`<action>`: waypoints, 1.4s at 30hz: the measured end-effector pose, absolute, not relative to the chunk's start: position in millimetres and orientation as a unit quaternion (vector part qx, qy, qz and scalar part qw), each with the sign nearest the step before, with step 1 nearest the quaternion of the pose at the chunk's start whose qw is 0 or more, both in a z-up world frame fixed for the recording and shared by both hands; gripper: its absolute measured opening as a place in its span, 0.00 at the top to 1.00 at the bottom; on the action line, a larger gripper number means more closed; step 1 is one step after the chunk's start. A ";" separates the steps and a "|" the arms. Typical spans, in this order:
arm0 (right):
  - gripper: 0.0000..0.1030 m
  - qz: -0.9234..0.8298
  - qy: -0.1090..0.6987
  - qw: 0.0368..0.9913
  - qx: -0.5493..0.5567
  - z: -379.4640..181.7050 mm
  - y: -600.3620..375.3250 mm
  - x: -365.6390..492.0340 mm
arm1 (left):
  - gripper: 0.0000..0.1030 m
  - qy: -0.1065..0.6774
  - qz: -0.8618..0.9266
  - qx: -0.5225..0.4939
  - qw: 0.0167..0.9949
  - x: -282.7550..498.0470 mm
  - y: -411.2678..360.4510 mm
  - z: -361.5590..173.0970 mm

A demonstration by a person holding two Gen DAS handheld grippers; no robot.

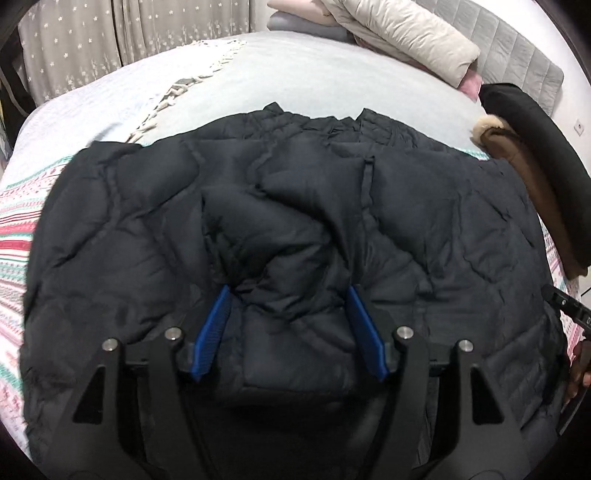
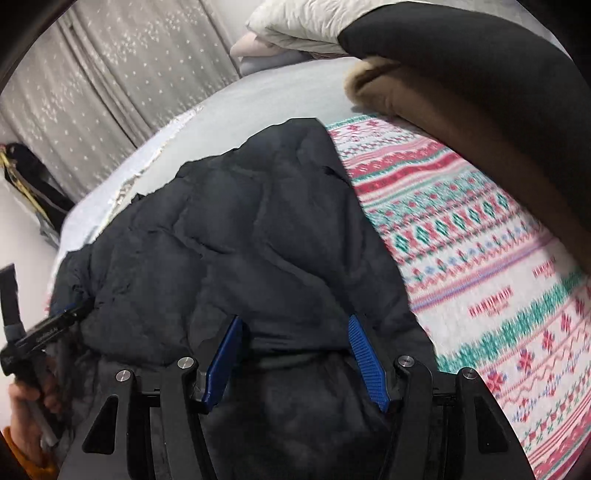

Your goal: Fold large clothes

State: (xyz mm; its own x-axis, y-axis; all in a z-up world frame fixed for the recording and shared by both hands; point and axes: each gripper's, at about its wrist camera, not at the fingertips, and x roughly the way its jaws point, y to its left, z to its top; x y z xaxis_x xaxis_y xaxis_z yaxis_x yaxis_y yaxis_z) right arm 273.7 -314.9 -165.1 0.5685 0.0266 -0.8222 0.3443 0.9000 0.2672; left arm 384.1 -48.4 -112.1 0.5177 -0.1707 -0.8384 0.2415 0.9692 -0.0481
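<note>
A large black quilted puffer jacket [image 1: 295, 206] lies spread on the bed, partly folded, with a bunched ridge in its middle. My left gripper [image 1: 290, 295] is open, its blue pads [image 1: 212, 328] wide apart on either side of a fold of the jacket, low over its near part. In the right wrist view the jacket [image 2: 240, 240] fills the middle and left. My right gripper [image 2: 293, 323] is open too, its blue pads [image 2: 365, 354] spread over the jacket's near right edge. Neither clamps the cloth.
A patterned red, green and white blanket [image 2: 480, 277] covers the bed to the right. A brown coat with a fur trim [image 1: 517, 158] under a black garment [image 1: 535, 122] lies at the right. A cream duvet [image 1: 406, 33] and pillows lie at the headboard. Curtains [image 1: 92, 48] hang behind.
</note>
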 end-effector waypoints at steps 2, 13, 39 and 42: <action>0.41 -0.104 0.466 0.853 0.213 -161.3 -318.4 263.0 | 0.27 0.479 -0.118 0.054 0.868 375.8 -48.7 -103.2; 0.24 -0.081 0.438 0.874 0.195 -92.1 -283.4 182.7 | 0.04 0.451 -0.182 0.079 0.870 255.7 -15.6 -25.5; 0.12 -0.011 0.498 0.843 0.204 -119.7 -277.9 16.9 | 0.02 0.523 -0.097 0.002 0.847 124.2 185.4 -95.6; 0.12 -0.025 0.503 0.839 0.209 -133.4 -280.7 9.5 | 0.02 0.541 -0.121 -0.026 0.832 121.7 189.7 -114.6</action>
State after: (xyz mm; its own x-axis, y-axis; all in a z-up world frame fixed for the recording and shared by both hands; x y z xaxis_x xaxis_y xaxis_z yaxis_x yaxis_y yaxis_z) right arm 9.5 -280.7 -133.4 0.4935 0.1687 -0.8532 0.2509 0.9117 0.3253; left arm 121.7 189.7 -114.6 0.3858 -0.2289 -0.8937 0.1730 0.9695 -0.1736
